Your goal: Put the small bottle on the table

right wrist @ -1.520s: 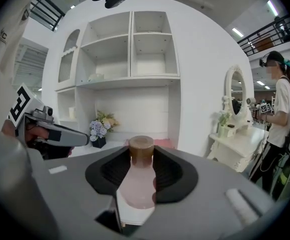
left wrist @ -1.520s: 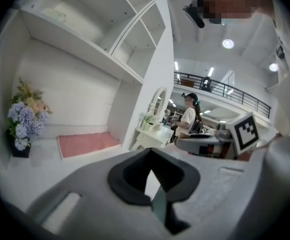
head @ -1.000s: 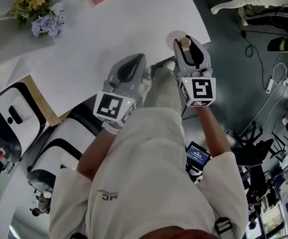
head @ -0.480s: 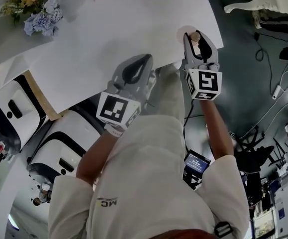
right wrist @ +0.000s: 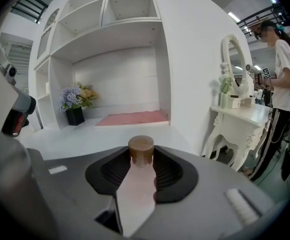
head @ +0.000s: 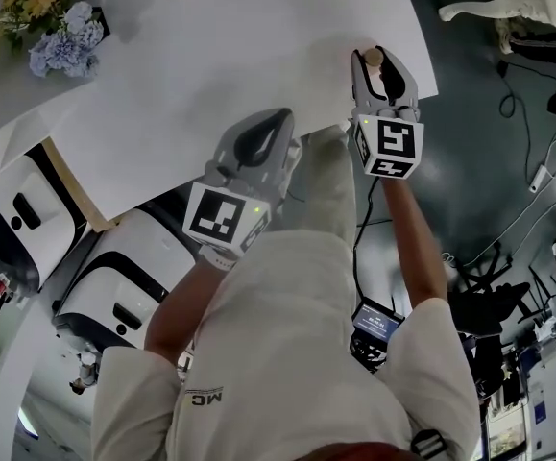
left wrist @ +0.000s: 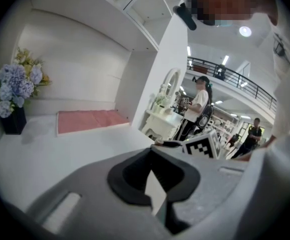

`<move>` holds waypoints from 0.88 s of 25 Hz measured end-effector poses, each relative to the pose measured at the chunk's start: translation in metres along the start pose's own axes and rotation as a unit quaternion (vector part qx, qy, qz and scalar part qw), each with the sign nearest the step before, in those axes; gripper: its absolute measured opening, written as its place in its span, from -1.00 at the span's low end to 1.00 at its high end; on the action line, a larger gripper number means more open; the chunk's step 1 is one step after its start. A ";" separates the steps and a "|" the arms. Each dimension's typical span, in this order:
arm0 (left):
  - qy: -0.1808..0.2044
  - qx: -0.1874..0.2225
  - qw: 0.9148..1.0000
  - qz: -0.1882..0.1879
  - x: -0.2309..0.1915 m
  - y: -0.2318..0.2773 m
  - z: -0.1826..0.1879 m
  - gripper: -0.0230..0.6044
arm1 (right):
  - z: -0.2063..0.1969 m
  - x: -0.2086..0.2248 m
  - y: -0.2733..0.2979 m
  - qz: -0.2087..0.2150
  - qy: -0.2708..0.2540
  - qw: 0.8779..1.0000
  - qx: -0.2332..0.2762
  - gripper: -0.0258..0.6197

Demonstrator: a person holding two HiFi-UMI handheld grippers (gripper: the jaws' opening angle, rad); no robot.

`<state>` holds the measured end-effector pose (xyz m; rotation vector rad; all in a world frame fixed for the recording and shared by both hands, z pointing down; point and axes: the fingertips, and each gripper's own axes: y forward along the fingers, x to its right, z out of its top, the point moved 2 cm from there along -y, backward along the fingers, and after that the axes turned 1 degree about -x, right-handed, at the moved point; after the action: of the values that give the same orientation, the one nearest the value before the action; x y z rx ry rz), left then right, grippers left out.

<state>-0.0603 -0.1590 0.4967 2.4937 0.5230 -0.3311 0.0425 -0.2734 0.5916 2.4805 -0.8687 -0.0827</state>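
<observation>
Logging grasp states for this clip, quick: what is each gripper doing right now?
Left gripper: jaws closed, nothing between them.
Right gripper: jaws closed on the small pink bottle.

I count two grippers, left gripper (head: 261,134) and right gripper (head: 379,65); one small bottle (right wrist: 140,176); one table (head: 249,46); one flower bunch (head: 55,38); one pink mat (right wrist: 132,118); two bystanders, near bystander (left wrist: 197,108) and far bystander (left wrist: 254,136).

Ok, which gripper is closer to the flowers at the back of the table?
Left. The left gripper is at the table's near edge, with the flowers at the far left. The right gripper, holding the small bottle, is farther right.
</observation>
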 end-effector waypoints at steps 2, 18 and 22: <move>0.002 -0.003 1.000 0.000 0.001 0.002 -0.002 -0.93 | -0.004 0.003 0.003 -0.004 0.002 1.000 -0.003 -0.49; 0.012 -0.013 1.000 -0.007 0.008 0.013 -0.003 -0.93 | -0.002 0.002 0.007 0.014 0.010 1.000 -0.003 -0.38; 0.015 -0.009 1.000 -0.012 0.012 0.010 0.003 -0.93 | 0.011 0.000 0.000 0.010 -0.002 1.000 0.005 -0.37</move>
<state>-0.0450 -0.1648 0.4952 2.4807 0.5650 -0.2982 0.0398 -0.2784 0.5818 2.4815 -0.8972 -0.0771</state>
